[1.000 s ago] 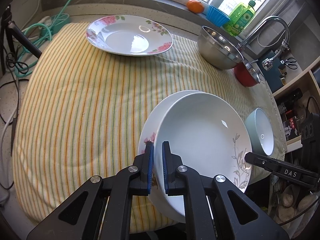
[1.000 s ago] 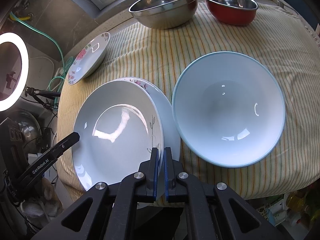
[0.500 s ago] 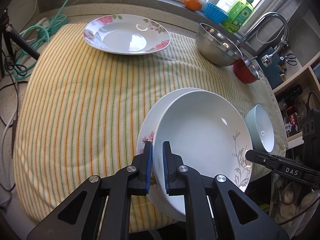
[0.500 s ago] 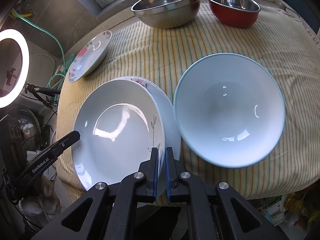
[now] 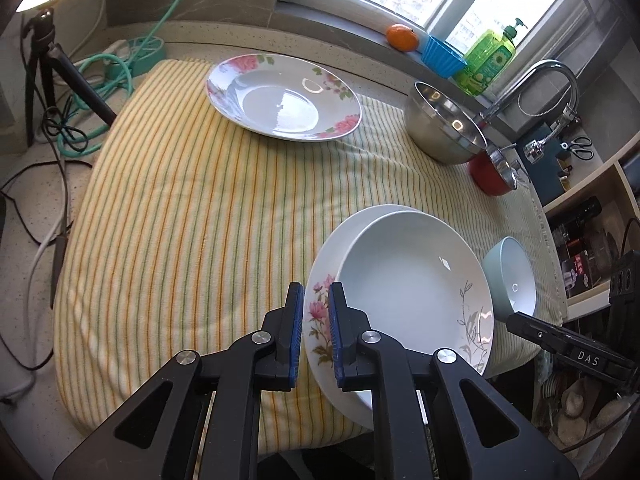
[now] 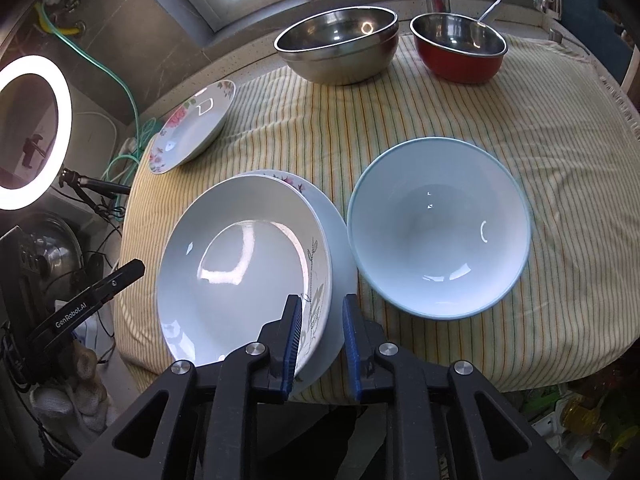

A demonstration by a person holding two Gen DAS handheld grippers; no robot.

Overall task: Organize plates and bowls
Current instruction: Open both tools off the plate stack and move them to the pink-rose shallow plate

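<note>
A white plate with a grey leaf print (image 5: pixel 416 288) (image 6: pixel 244 272) lies stacked on a floral plate (image 5: pixel 320 320) (image 6: pixel 336 240) near the striped cloth's front edge. My left gripper (image 5: pixel 316 300) is open, its jaws on either side of the floral plate's rim. My right gripper (image 6: pixel 320 312) is open, its jaws straddling the rims of both plates. A second floral plate (image 5: pixel 282 96) (image 6: pixel 192 124) lies at the far side. A pale blue bowl (image 6: pixel 438 226) (image 5: pixel 510 276) stands right of the stack.
A steel bowl (image 6: pixel 340 48) (image 5: pixel 444 128) and a red pot (image 6: pixel 460 46) (image 5: pixel 492 176) stand at the back by the faucet (image 5: pixel 532 84). An orange (image 5: pixel 402 37), blue cup and soap bottle sit on the sill. A ring light (image 6: pixel 28 132) and cables are at the left.
Both grippers have opened and released the plate rims they were pinching. The two stacked plates now rest on the cloth. Both cameras have pulled back slightly.
</note>
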